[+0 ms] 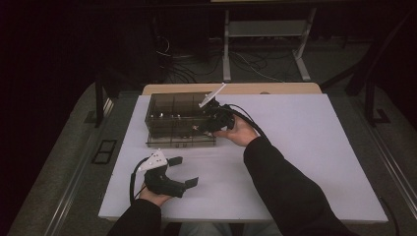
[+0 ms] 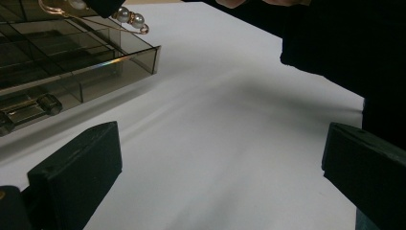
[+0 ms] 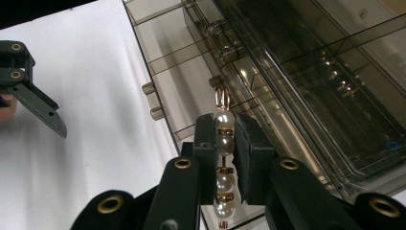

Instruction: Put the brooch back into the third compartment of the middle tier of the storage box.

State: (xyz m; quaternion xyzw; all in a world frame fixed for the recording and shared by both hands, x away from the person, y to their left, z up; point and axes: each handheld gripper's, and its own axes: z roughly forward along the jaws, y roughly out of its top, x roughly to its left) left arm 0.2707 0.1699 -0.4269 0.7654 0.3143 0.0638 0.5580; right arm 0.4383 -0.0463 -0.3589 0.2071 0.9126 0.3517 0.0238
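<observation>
Right gripper view: right gripper (image 3: 225,143) is clamped on a pearl hair clip (image 3: 223,139), pads pressing its beads from both sides, the clip's gold end jutting beyond the jaw tips over the smoked organiser box (image 3: 306,72). Left gripper (image 1: 184,171) rests well apart on the white table (image 1: 305,147), jaws spread wide, nothing between them.
</observation>
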